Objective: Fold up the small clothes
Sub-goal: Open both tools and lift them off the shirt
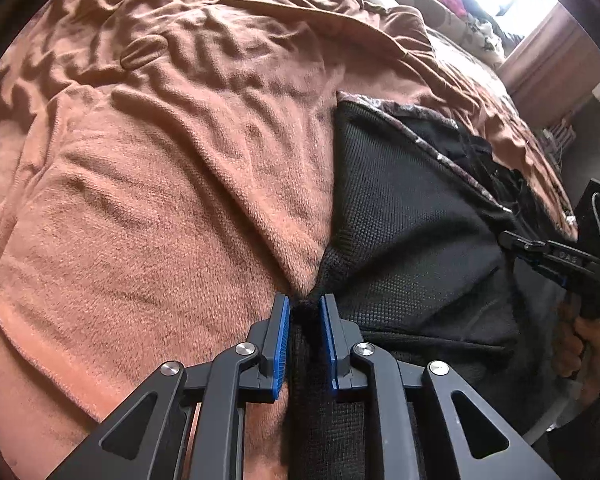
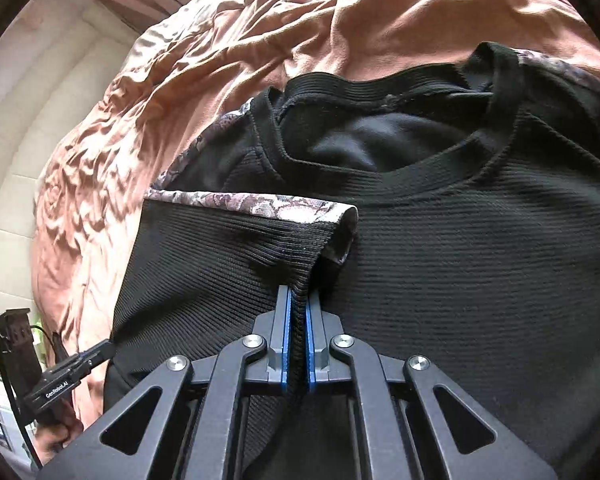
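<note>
Both sets of fingers (image 2: 287, 320) are clamped on pinches of the black knit top (image 2: 460, 264), right gripper (image 2: 299, 312) at the folded-in sleeve, left gripper (image 1: 305, 312) at its left edge. It's lying on the bed's brown blanket (image 1: 140, 200). I'd lift both evenly so the fold stays straight.

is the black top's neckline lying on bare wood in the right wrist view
No, the black top with its ribbed neckline lies on a rumpled brown blanket, and no bare wood shows beneath it.
</note>
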The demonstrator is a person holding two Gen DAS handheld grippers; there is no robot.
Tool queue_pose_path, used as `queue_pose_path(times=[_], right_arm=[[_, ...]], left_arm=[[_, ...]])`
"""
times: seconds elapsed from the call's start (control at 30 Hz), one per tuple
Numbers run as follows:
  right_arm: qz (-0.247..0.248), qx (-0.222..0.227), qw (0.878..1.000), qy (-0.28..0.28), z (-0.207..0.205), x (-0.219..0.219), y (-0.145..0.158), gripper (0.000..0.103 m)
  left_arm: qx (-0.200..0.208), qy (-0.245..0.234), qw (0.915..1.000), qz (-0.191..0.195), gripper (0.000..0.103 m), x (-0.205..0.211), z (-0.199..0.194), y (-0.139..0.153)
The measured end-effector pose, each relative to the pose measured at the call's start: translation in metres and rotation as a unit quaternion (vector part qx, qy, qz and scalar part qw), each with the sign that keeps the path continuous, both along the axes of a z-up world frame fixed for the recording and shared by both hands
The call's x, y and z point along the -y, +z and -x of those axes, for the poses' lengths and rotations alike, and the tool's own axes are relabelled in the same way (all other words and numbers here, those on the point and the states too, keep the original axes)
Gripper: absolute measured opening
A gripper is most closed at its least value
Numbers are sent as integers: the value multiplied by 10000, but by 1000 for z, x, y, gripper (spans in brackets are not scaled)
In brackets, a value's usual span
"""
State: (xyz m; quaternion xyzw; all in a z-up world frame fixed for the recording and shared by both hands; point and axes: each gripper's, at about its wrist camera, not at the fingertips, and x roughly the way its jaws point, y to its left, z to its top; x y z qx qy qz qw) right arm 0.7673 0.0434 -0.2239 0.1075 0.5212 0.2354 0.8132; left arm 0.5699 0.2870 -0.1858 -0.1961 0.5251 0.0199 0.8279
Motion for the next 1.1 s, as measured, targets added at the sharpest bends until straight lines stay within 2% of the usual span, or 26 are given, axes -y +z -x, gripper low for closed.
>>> queue_pose_path(times=[0.1, 0.17, 0.23, 0.27, 0.3, 0.47, 0.6, 0.67, 0.73, 0.8, 1.1], right_arm=[[130, -99, 9998, 87, 4, -2, 6, 7], [156, 46, 9999, 27, 9, 3, 18, 19], [70, 176, 9998, 17, 17, 11, 28, 53], [41, 255, 9997, 1, 23, 16, 34, 58], [47, 329, 9994, -15, 28, 22, 40, 60], [204, 700, 9972, -143, 63, 57, 66, 60], [178, 843, 9959, -274, 92, 92, 87, 60], [156, 931, 9950, -337, 108, 109, 97, 62], [133, 1014, 9938, -441, 122, 127, 105, 76], [69, 1007, 9934, -543, 133, 146, 111, 82], [-182, 1020, 9894, -1015, 176, 227, 137, 98]], left_arm=[[-36, -29, 9999, -125, 20, 4, 3, 4], [-35, -46, 9998, -172, 24, 5, 5, 10], [1, 0, 9998, -213, 35, 5, 10, 16], [37, 32, 9998, -215, 44, 5, 12, 20], [95, 74, 9997, -216, 52, 5, 15, 25], [272, 180, 9992, -235, 62, 10, 24, 49], [466, 158, 9983, -326, 77, 26, 32, 69], [573, 147, 9975, -399, 79, 36, 35, 80], [641, 98, 9970, -412, 80, 46, 37, 89], [684, 35, 9967, -426, 81, 56, 37, 97], [929, -181, 9945, -446, 85, 111, 40, 132]])
